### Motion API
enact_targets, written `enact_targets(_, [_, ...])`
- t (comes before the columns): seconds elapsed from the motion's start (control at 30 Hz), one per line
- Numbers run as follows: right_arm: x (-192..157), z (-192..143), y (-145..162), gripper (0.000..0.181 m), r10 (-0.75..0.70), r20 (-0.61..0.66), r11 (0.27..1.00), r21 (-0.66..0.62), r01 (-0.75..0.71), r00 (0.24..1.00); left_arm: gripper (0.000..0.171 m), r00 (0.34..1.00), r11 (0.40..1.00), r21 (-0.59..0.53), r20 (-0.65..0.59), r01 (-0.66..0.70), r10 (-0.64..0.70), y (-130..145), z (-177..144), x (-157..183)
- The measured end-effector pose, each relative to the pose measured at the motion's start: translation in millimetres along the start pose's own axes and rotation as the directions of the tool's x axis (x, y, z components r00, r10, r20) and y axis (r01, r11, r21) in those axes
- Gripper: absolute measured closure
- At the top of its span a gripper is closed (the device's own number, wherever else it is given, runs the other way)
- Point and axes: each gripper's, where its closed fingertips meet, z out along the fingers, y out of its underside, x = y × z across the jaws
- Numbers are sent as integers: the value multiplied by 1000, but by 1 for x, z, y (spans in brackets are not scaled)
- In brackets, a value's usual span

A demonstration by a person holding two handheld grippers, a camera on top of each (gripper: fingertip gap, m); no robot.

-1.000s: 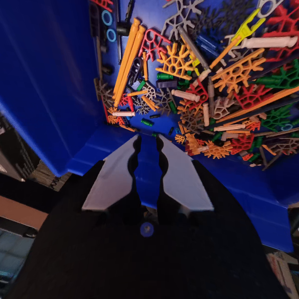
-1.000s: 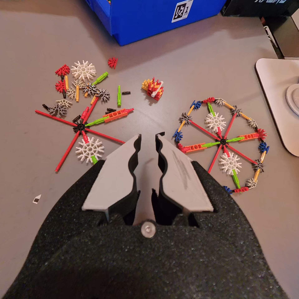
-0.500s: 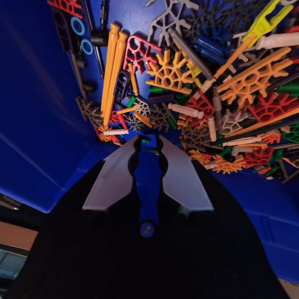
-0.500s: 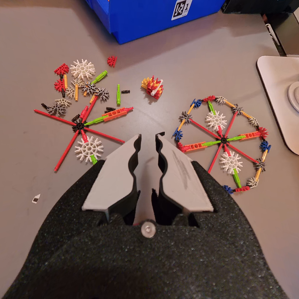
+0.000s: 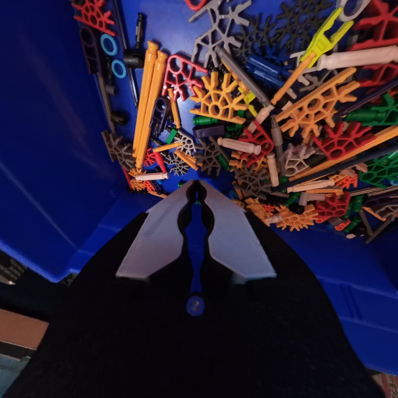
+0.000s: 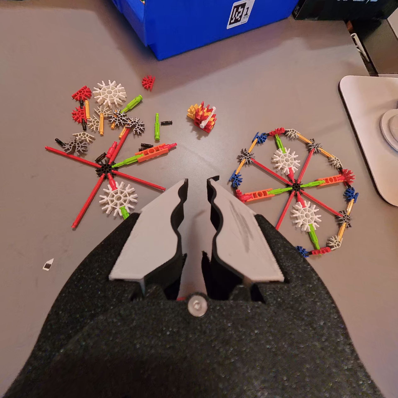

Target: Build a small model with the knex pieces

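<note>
Fingertips of the left gripper (image 5: pixel 196 187) pinched together inside the blue bin (image 5: pixel 49 133), right at the near edge of the toy pieces (image 5: pixel 247 133). Right gripper (image 6: pixel 197 182), jaws apart and empty, hovers over the table (image 6: pixel 247 90) between the loose spokes (image 6: pixel 106 169) and the finished wheel (image 6: pixel 296 187).

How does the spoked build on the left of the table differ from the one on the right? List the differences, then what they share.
The right wheel has a closed rim of short rods and small connectors; the left build has none, and its red spokes end bare. The right wheel lies by itself; loose pieces crowd the left build. Both have a black hub, red spokes and white snowflake connectors, and lie flat on the grey table.
</note>
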Motion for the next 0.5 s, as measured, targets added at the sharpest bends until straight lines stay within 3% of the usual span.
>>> enact_targets(0.2, [-1,1,0,164,-2,4,1000,-4,2,1000,170,998,997,50,-41,57,-55,-3,-8,4])
enact_targets(0.5, [-1,0,0,164,-3,1,1000,-2,3,1000,162,994,997,-15,-75,77,-78,0,3,9])
